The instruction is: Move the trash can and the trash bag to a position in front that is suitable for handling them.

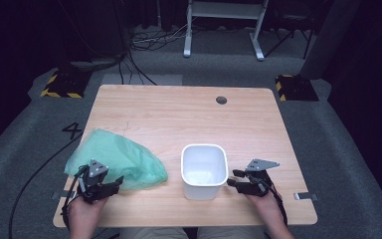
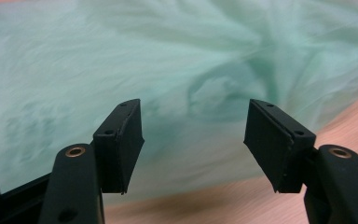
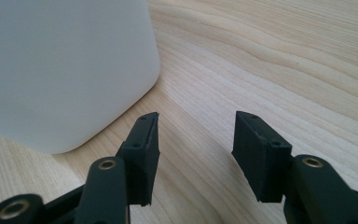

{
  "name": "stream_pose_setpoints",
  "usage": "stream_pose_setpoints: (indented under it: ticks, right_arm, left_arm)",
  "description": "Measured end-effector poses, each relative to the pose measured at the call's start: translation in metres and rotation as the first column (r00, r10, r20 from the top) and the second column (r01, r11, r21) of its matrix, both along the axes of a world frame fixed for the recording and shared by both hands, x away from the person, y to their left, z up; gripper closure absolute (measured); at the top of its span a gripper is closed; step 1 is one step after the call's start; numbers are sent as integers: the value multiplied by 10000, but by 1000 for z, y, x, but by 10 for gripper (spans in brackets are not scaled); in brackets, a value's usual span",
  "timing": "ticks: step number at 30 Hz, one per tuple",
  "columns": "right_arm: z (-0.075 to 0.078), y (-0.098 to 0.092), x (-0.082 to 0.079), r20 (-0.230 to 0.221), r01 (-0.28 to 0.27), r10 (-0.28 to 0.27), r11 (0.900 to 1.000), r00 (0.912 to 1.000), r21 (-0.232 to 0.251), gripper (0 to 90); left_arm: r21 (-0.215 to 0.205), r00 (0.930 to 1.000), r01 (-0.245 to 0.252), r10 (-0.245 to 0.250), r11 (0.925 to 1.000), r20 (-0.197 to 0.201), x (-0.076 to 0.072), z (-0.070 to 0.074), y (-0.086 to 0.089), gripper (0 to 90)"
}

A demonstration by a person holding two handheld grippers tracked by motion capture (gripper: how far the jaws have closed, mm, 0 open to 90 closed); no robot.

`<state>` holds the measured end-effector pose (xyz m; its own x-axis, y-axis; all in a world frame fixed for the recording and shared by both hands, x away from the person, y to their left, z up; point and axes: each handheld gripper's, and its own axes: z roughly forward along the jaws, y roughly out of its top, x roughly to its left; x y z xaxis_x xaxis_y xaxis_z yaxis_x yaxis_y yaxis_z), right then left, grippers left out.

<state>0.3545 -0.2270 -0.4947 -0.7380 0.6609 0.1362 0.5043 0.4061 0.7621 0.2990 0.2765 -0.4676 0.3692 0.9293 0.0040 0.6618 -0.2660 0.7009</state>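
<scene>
Your left gripper [image 2: 193, 140] faces the green plastic bag [image 1: 117, 157], which lies crumpled on the table [image 1: 179, 114] to the left of the white bin [image 1: 204, 170]. Its jaws stand wide apart with nothing pinched between them. Your right gripper [image 3: 195, 149] rests just beside the bin's right wall, jaws partly open and empty, over bare wood. If the bag is meant to line the bin, go for a loose edge near its mouth rather than the bunched middle, and close on one layer only. The left gripper view is blurred, so the bag's opening cannot be picked out, and the heap hides its far side.
</scene>
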Motion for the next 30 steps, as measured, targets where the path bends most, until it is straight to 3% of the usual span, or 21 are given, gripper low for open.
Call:
stream_pose_setpoints:
  ticks: [2,3,5,11,16,24,27,30]
  right_arm:
    - [0,0,0,-12,28,-28,10000,10000,-1,506]
    - [-1,0,0,-27,11,-11,10000,10000,-17,505]
    - [-1,1,0,-53,-8,8,10000,10000,-58,503]
    - [-4,6,2,-98,-15,14,9999,10000,-127,497]
    - [-3,5,2,-65,30,-31,9999,10000,-112,493]
    - [-5,0,-1,-110,156,-156,9999,9998,-48,489]
    - [-5,-1,-2,-97,175,-175,9998,9998,-41,489]
    - [-5,-1,-3,-88,181,-181,9998,9998,-52,488]
  left_arm:
    - [31,9998,-192,192,9998,0,0,-1,5,366]
    - [42,9981,-608,608,9981,18,1,-2,14,359]
    - [-143,9962,-867,865,9961,-104,7,-1,21,339]
    - [-501,9937,-1054,1033,9932,-423,34,-6,19,312]
    - [-206,9940,-862,846,9961,-688,49,-14,3,306]
    - [-317,9906,-743,702,9967,-1171,64,-21,-4,313]
    - [-61,9927,-720,711,9974,-970,66,-23,-8,341]
    - [59,9960,-524,526,9986,-720,65,-23,-11,477]
